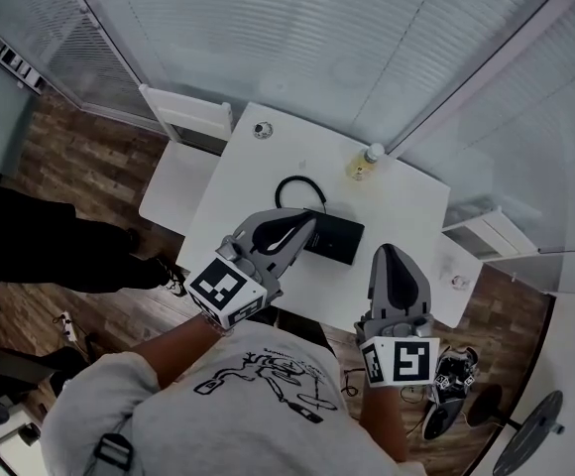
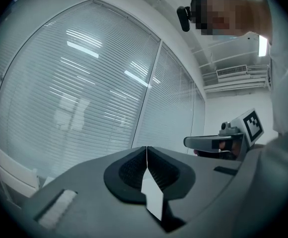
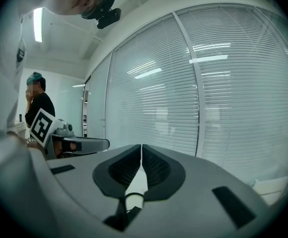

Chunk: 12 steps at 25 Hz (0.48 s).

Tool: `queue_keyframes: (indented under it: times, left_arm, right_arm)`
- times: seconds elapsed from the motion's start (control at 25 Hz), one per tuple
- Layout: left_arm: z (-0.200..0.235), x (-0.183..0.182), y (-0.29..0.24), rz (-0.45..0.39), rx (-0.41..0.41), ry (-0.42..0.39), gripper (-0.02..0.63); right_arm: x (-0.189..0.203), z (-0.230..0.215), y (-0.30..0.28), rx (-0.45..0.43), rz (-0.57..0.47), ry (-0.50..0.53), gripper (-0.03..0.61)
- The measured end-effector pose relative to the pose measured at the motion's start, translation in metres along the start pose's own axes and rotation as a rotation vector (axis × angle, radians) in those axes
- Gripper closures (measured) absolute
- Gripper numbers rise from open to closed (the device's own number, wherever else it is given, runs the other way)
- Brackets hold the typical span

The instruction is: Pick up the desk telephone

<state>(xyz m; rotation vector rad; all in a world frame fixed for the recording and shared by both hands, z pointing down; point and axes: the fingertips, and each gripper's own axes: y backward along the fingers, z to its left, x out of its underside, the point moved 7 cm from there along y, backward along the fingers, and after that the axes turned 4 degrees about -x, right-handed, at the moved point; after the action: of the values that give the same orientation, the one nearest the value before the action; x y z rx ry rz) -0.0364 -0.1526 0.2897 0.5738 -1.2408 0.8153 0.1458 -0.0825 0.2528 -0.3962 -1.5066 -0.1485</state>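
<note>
In the head view the black desk telephone (image 1: 337, 238) lies near the middle of the white table (image 1: 258, 167). Its black cord (image 1: 289, 185) loops behind it. My left gripper (image 1: 310, 220) hangs over the phone's left end with its jaws shut and empty, hiding that end. My right gripper (image 1: 388, 250) is to the right of the phone, over the table's near edge, also shut and empty. The left gripper view shows the left gripper (image 2: 146, 148) with its jaws closed together against the window blinds, and the right gripper view shows the right gripper (image 3: 141, 147) the same way. Neither gripper view shows the phone.
A small bottle (image 1: 366, 161) and a small round object (image 1: 261, 129) stand at the table's far edge. A white chair (image 1: 188, 117) is at the far left. A white stand (image 1: 486, 234) is on the right, and shoes (image 1: 452, 373) lie on the floor. A person in black (image 1: 30, 241) is at the left.
</note>
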Motion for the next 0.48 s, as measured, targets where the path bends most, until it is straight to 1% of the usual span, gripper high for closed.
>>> queue_keyframes:
  times: [0.28,0.48]
  left_arm:
    - [-0.009,0.017,-0.009,0.052,-0.049,0.004,0.607]
    - [0.0,0.038,-0.015,0.097,-0.062,0.004,0.607]
  right_arm:
    - [0.017,-0.025,0.011,-0.014,0.042,-0.032,0.571]
    - [0.041,-0.036,0.006,-0.017,0.071,-0.056,0.571]
